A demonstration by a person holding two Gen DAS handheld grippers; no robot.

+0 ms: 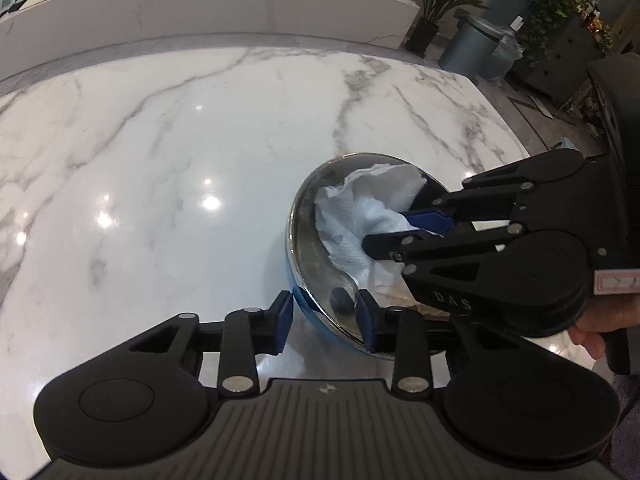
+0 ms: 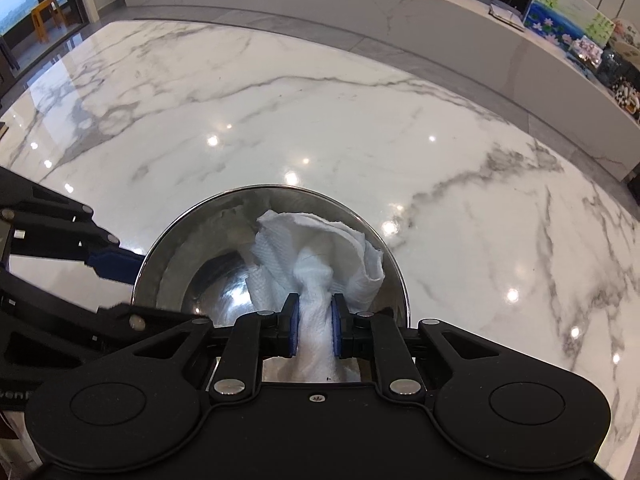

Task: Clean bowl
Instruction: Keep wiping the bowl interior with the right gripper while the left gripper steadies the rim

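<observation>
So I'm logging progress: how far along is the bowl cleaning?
Done: the right tongs are shut on a paper towel already inside the bowl.
In hand: the left tongs straddle its near rim.
Left: brownish residue and a dark bit remain inside.

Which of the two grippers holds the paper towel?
The right gripper: its jaws pinch the twisted paper towel inside the bowl. The left gripper only straddles the bowl's rim.

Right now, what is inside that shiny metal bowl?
A crumpled white paper towel, pinched by the right gripper, lies in the steel bowl. Bare metal shows beside it. The bowl surface under the towel is covered, so any dirt there cannot be seen.
</observation>
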